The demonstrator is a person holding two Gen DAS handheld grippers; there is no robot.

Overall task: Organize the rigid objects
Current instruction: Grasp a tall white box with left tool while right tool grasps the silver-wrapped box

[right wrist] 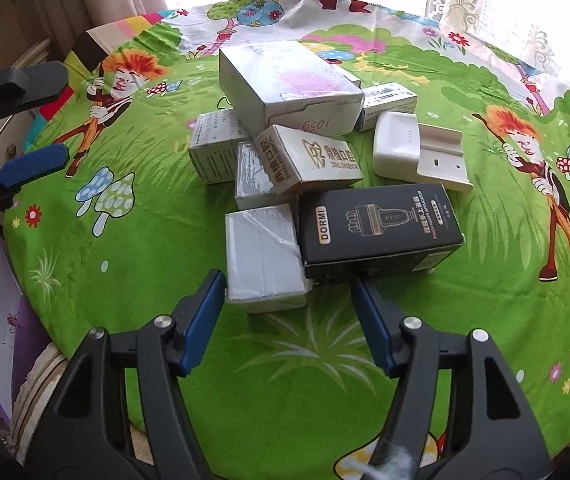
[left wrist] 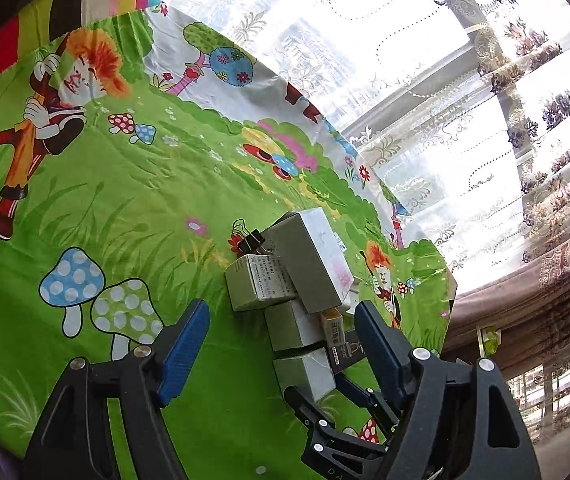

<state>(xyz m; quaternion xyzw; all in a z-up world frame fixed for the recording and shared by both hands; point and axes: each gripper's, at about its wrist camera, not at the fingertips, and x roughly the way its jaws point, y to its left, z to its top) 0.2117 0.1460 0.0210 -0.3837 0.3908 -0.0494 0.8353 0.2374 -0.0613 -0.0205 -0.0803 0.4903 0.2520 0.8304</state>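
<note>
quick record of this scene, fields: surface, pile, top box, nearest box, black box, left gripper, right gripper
surface: round table with green cartoon cloth
pile: boxes clustered mid-table, touching or overlapping
top box: large white box, resting tilted on others
nearest box: white wrapped box, close ahead of the right gripper's jaws, not between the pads
black box: DORMI box, lying flat beside the wrapped box
white holder: right of the pile
left gripper: open, empty
right gripper: open, nothing gripped
</note>
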